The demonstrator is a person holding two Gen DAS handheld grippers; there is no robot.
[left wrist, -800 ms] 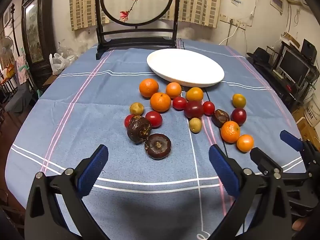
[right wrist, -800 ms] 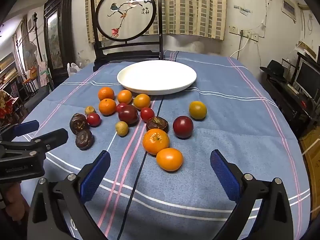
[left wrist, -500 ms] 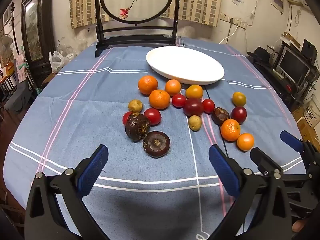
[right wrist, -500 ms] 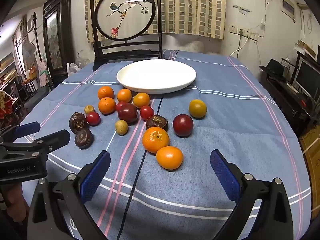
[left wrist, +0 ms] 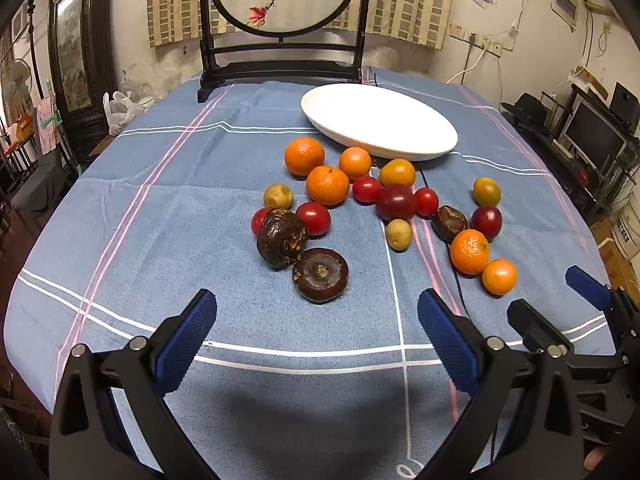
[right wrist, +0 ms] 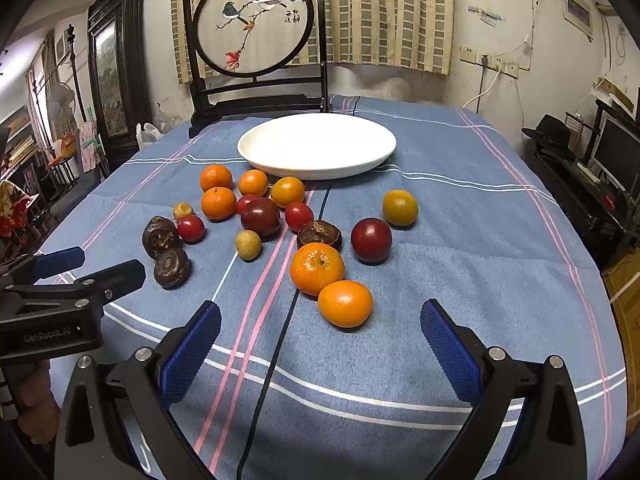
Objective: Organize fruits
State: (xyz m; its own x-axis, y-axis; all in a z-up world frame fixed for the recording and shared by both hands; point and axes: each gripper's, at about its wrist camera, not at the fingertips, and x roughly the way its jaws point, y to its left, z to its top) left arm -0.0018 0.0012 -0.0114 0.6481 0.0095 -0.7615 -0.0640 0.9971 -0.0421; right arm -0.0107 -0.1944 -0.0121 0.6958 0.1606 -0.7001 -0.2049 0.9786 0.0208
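i hold my left gripper (left wrist: 316, 338) and right gripper (right wrist: 320, 340) wide open, with nothing in them. the little round orange, red and brown fruits (right wrist: 316, 268) lie on the blue striped tablecloth (right wrist: 460, 240), near the round white plate (right wrist: 316, 146). the left gripper's side reads "genrobot.ai".

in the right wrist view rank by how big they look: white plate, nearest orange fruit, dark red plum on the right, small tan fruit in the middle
1. White plate, far the largest, though farthest back.
2. Nearest orange fruit.
3. Dark red plum; it lies farther from the camera, so the gap to the orange one is unsure.
4. Small tan fruit, clearly smallest.
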